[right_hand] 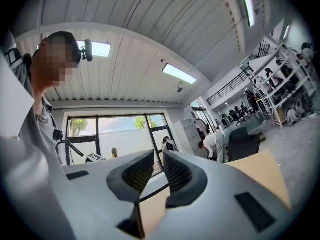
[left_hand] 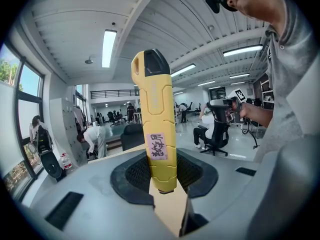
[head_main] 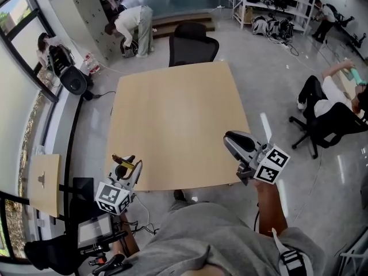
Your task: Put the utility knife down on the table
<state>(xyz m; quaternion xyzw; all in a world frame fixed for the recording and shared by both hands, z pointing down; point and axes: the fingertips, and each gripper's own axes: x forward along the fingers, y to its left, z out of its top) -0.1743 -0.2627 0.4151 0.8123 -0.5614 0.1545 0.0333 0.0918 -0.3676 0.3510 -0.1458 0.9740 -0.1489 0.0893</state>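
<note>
Left gripper view: yellow plastic utility knife with black tip, pinched near its butt by left gripper and rising upright, off the pale square wooden table at its near left corner; probably carried so for laying flat. Pink sticker on handle, handwriting illegible. Right gripper empty, jaws narrowly apart, by table's near edge.

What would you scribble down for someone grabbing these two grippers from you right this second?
Left gripper: shut on the yellow utility knife, which stands upright out of it, by the near left corner of the table.
Right gripper: jaws slightly apart, nothing between them, at the table's near right edge.
Done: knife is in the grip.
Left: lower it onto the bare tabletop and let go.
</note>
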